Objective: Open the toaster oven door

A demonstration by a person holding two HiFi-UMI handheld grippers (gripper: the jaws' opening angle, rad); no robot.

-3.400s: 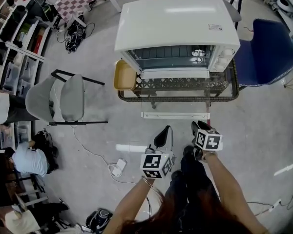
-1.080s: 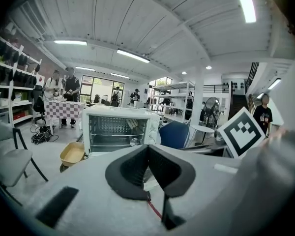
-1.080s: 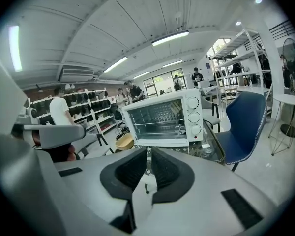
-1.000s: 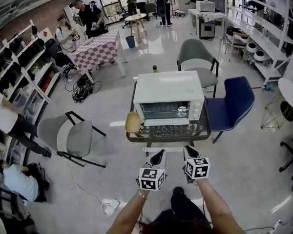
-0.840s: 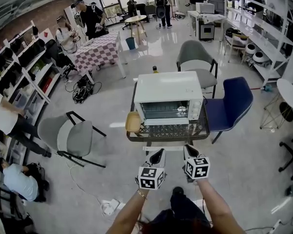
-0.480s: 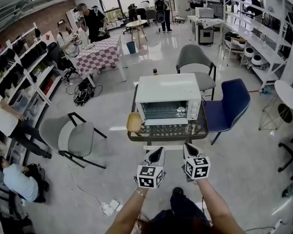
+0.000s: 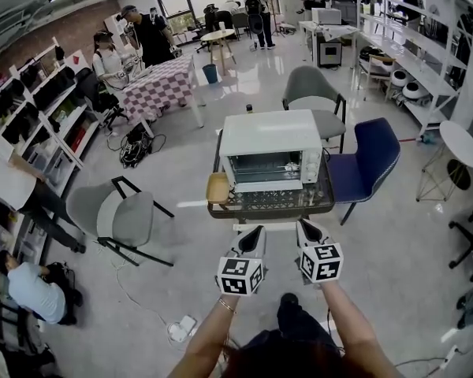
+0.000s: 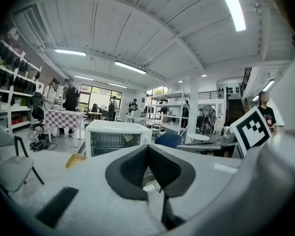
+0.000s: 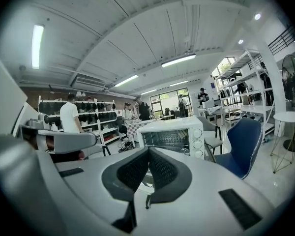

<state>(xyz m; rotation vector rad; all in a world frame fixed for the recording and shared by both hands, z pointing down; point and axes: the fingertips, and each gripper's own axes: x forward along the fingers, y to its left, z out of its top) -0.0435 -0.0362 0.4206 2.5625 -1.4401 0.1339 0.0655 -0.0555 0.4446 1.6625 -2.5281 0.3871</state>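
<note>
Item: one toaster oven [image 7: 270,140], white, standing on one small glass-topped table [image 7: 272,209]. We see its long axis run left to right in the head view. Its one door [image 7: 268,167] faces us, closed flat against the front. Three knobs [image 9: 200,143] sit in a column at the right of the door.

Grippers: two.
- Left gripper [image 7: 253,235]: jaws pressed together on nothing, well short of the oven's front and pointing at it.
- Right gripper [image 7: 307,231]: likewise closed and empty, just beside the left one.

Around the oven:
- One tan dish [image 7: 217,187] at its left on the table.
- Two grey chairs, one behind [image 7: 314,93] and one far left [image 7: 114,219].
- One blue chair [image 7: 363,160] at its right.

Between the grippers and the door, we see only the table's front edge.
</note>
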